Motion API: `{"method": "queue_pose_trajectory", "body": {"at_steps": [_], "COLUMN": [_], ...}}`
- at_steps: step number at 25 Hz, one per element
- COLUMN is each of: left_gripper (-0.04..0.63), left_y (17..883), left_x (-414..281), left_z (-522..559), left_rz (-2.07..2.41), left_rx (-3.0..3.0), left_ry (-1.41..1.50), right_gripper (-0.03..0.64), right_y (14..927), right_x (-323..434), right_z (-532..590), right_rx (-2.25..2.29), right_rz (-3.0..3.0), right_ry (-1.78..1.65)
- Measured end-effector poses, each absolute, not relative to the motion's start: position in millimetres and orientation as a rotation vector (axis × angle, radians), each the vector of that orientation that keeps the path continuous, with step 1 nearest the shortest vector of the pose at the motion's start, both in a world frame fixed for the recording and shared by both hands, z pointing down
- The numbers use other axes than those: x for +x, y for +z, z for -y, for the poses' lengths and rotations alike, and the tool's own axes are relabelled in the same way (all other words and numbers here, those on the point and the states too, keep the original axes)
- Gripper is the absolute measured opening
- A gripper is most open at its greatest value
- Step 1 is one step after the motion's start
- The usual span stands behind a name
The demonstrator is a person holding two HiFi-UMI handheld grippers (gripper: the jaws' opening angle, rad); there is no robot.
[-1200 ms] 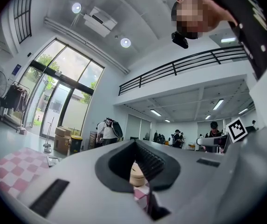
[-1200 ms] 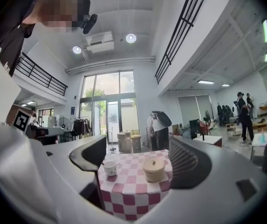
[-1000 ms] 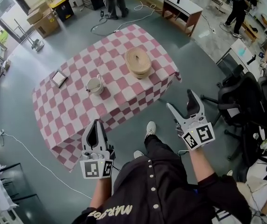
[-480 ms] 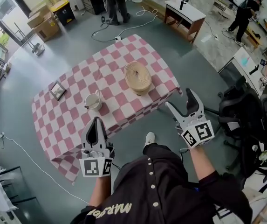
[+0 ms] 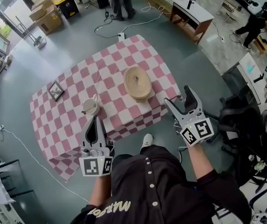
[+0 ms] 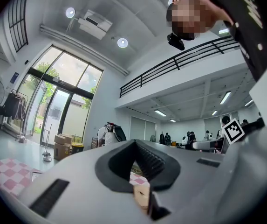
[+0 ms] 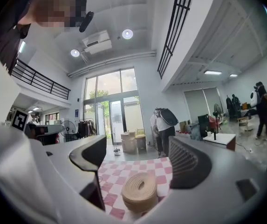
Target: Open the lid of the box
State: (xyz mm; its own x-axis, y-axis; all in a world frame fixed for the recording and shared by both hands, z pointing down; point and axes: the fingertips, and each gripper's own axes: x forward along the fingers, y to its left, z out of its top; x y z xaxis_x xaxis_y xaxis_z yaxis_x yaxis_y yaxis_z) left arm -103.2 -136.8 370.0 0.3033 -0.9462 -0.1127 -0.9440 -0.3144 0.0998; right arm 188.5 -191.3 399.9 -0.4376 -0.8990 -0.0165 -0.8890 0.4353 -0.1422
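A round woven beige box with its lid on stands on the table with the pink-and-white checked cloth, toward its near right corner. In the right gripper view the box shows between the spread jaws. My right gripper is open and empty, held short of the table's edge and a little right of the box. My left gripper is shut on nothing and hovers by the table's near edge, below a white mug. In the left gripper view the left gripper has its jaws together.
A small framed picture lies at the table's left side. A white desk stands behind the table, cardboard boxes at the back left and black office chairs at the right. People stand at the back, and cables lie on the floor.
The view has drawn nearer to the table. Both grippers now sit closer to its near edge. Left stays shut, right stays open.
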Motion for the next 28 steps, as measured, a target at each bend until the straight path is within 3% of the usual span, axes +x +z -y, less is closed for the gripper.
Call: {"method": "queue_pose_trajectory", "body": {"at_steps": [19, 28], "left_gripper": [0.011, 0.011], "left_y": [378.6, 379.5], "left_x": [-134.1, -152.1], "left_z": [224.8, 250.2], "left_rz": [1.744, 1.720], "left_rx": [2.541, 2.565], "left_ry": [-0.251, -0.254], "right_gripper": [0.408, 0.407], "right_y": [449.1, 513.5], "right_x": [151.5, 128.2], "right_z": [293.4, 342.3], "right_rx": [-1.778, -1.894], "right_rz": [-2.643, -2.739], "right_ry": [-0.234, -0.424]}}
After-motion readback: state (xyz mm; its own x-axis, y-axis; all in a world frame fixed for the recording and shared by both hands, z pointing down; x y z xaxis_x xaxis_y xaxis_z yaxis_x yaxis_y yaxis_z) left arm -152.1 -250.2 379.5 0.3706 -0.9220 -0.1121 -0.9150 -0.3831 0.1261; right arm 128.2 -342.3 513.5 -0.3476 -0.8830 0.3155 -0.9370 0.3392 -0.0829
